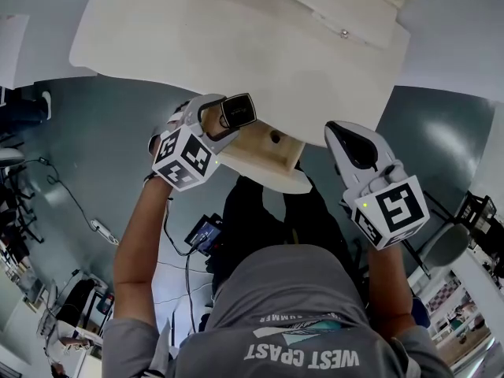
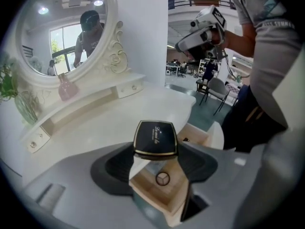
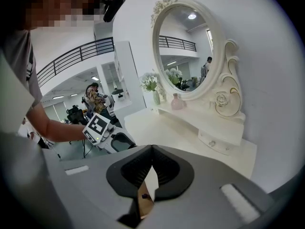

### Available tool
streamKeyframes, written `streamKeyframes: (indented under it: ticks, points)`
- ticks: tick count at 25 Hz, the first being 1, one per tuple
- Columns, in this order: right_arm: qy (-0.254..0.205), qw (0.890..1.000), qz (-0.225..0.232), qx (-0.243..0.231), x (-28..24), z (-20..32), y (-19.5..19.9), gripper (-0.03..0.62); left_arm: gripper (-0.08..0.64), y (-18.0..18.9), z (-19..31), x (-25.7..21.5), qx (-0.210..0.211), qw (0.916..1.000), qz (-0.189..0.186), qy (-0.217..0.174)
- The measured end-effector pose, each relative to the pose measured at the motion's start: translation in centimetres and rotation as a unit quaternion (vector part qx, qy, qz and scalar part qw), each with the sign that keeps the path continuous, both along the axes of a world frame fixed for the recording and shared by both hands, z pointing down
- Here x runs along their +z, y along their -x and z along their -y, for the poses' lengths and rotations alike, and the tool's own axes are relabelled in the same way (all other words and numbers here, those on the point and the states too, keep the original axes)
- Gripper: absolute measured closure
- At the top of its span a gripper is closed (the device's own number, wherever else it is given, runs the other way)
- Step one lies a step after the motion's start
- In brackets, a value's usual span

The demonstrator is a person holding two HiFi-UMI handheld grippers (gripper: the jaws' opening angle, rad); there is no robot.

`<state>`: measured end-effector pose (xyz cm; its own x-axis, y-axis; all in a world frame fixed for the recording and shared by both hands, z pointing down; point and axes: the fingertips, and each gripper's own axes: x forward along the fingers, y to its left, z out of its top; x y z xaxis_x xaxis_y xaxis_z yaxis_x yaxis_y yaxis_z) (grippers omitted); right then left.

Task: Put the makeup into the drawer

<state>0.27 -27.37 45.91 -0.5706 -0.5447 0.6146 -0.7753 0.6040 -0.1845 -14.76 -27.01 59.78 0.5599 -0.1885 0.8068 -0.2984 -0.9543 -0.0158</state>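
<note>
White vanity table [image 2: 119, 123]: mirror [image 2: 62, 27], pink bottle [image 2: 66, 87], perhaps vase [image 2: 26, 108].

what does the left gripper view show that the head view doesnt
Only the left gripper view: the oval mirror, a pink bottle on the shelf below it, and gold lettering on the black compact. Only the head view: the person's left forearm and a cable on the floor. Both: that compact clamped in the left gripper, the open wooden drawer, and the right gripper.
</note>
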Motion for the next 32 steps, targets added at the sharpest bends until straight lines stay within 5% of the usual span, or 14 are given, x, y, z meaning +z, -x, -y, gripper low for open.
streamKeyframes:
  ticks: [11, 32]
  points:
    - [0.008, 1.000, 0.002, 0.001, 1.6, -1.1, -0.1, 0.591, 0.276, -1.4, -4.9, 4.4, 0.055, 0.9967, 0.023, 0.055]
    - [0.037, 0.999, 0.000, 0.012, 4.5, -2.1, -1.6, 0.590, 0.275, -3.0, -8.2, 14.0, 0.126, 0.9763, 0.096, 0.147]
